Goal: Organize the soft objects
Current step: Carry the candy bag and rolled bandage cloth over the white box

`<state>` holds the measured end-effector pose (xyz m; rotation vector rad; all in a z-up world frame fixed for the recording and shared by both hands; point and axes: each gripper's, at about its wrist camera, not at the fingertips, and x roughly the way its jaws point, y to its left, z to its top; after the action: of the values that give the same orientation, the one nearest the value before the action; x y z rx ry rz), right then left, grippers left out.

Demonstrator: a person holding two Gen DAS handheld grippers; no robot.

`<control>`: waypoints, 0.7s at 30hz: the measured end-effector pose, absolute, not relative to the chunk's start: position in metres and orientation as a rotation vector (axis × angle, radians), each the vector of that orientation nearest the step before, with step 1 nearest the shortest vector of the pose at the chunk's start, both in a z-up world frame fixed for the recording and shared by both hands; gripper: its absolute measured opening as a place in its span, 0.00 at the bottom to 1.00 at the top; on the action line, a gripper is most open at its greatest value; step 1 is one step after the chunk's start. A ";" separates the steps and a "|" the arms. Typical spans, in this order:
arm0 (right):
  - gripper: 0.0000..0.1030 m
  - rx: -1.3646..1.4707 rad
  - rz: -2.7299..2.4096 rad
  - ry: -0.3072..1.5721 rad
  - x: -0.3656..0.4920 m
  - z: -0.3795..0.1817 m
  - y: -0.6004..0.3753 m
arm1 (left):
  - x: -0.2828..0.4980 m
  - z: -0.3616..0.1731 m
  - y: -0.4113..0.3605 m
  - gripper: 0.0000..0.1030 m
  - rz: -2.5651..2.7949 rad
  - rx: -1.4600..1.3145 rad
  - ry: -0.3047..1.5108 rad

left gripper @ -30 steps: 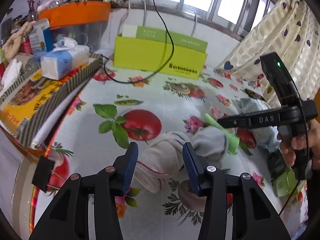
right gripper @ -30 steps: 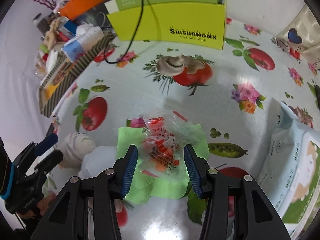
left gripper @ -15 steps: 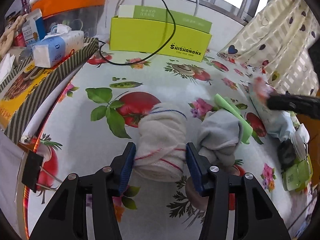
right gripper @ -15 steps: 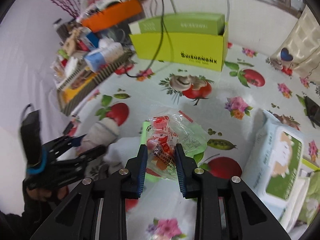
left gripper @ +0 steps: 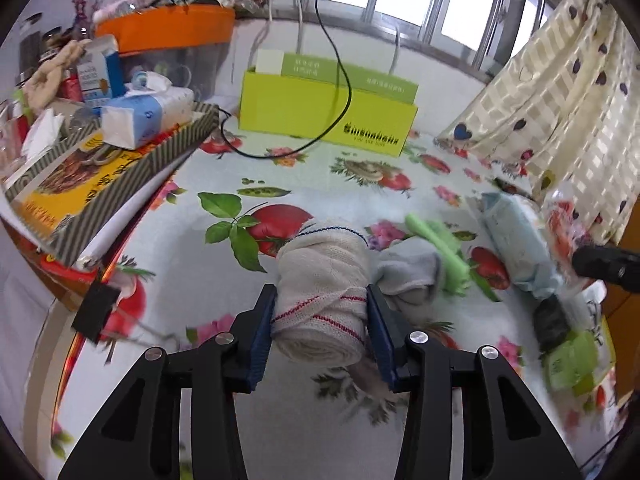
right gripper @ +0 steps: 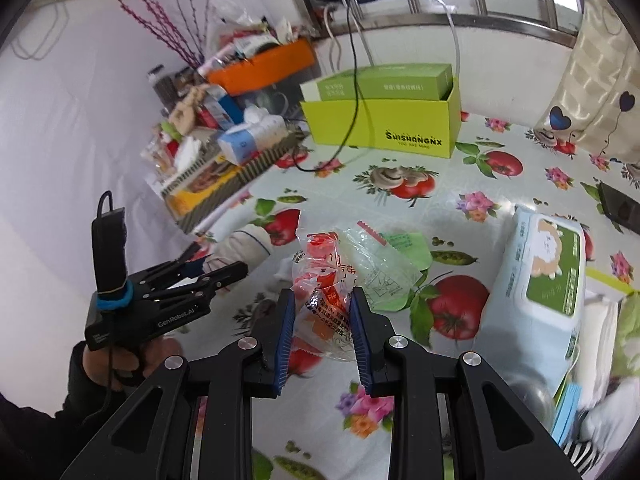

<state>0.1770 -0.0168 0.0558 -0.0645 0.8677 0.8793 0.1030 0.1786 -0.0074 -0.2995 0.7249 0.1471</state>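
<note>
Gripping item one: rolled cream cloth [left gripper: 322, 300] with red and blue stitched lines, pinched between both blue pads of the left gripper [left gripper: 321, 336], at 6 o'clock of the left wrist view. It also shows in the right wrist view at 9 o'clock, beside the left gripper [right gripper: 216, 266].

Item two: crinkled clear plastic packet [right gripper: 332, 280] with red print, clamped between the pads of the right gripper [right gripper: 322, 338], held above the tablecloth [left gripper: 320, 184]; its upper end fans out toward 12 o'clock of the fingers.

Item three: grey cloth bundle [left gripper: 408, 270], touching the cream roll on its 3 o'clock side.

Item four: green cloth [left gripper: 440, 248], lying against the grey bundle at its 2 o'clock; in the right wrist view it lies flat beneath the packet.

Item five: pale blue wipes pack [right gripper: 540, 280] with a green label, at 3 o'clock of the right wrist view.

Item six: yellow-green box [right gripper: 380, 128], open-topped, at 12 o'clock, a black cable [left gripper: 340, 100] draped across it.

Item seven: striped tray [left gripper: 132, 168] at 10 o'clock, carrying a tissue pack [left gripper: 148, 116].

Item eight: orange bin [left gripper: 168, 32], behind the tray.
</note>
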 end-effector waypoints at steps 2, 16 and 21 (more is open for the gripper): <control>0.25 -0.050 0.884 0.849 0.167 0.057 -0.024 | 0.093 0.000 0.172 0.43 0.147 -0.305 0.704; 0.25 0.014 0.837 0.712 0.105 0.074 -0.089 | 0.054 0.041 0.092 0.43 -0.020 -0.294 0.635; 0.25 0.029 0.811 0.691 0.095 0.075 -0.111 | 0.052 0.054 0.065 0.43 -0.075 -0.258 0.616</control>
<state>0.0950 -0.1108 0.0751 0.0287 0.6909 0.8107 0.0523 0.0648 0.0541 -0.2581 0.6161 -0.0755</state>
